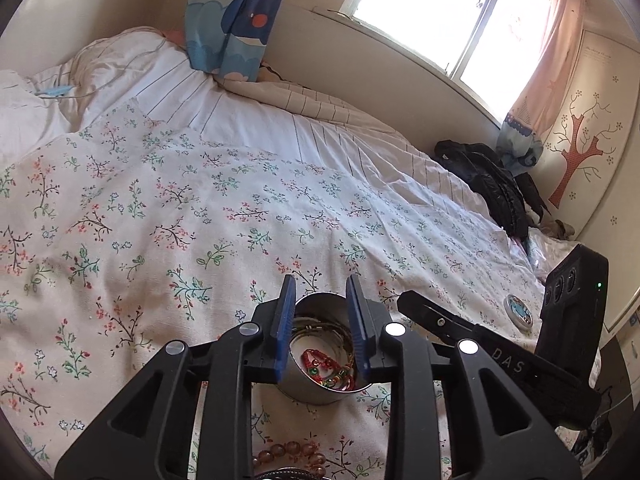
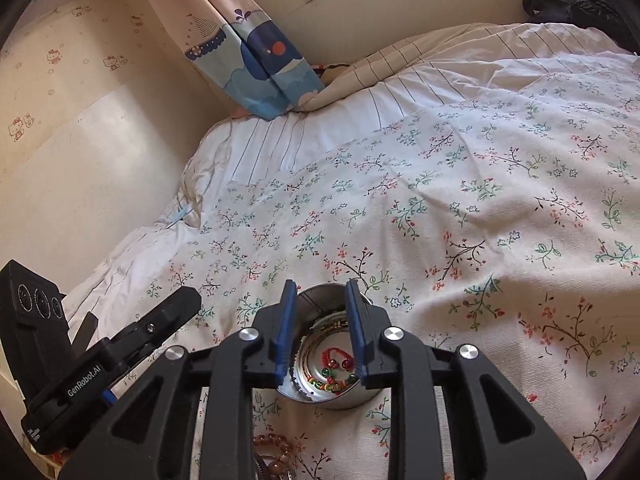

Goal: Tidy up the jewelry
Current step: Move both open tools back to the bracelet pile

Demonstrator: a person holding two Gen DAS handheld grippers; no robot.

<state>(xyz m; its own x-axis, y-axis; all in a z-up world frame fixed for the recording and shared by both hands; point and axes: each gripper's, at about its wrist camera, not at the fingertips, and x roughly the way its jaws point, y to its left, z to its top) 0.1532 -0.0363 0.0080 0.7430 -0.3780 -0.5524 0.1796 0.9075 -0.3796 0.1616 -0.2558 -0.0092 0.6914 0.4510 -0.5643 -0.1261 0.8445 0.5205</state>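
Bedspread: floral bedspread (image 1: pixel 168 208) covering the bed.
Curtain: blue whale-print curtain (image 2: pixel 260 64) hanging beside it.
Jacket: black jacket (image 1: pixel 488 184) bunched near the wall.

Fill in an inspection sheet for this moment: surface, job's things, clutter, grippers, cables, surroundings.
Surface: floral bedspread, wrinkled.
Job's things: round metal tin open, holding red beaded jewelry and thin bangles; tin lid lies apart; amber bead bracelet on the spread at the near edge.
Clutter: black jacket at the bed's far side.
Grippers: left gripper and right gripper both open over the tin, nothing between the pads.
Cables: thin white cord near the pillow end.
Surroundings: window, curtains, tree wall decal.
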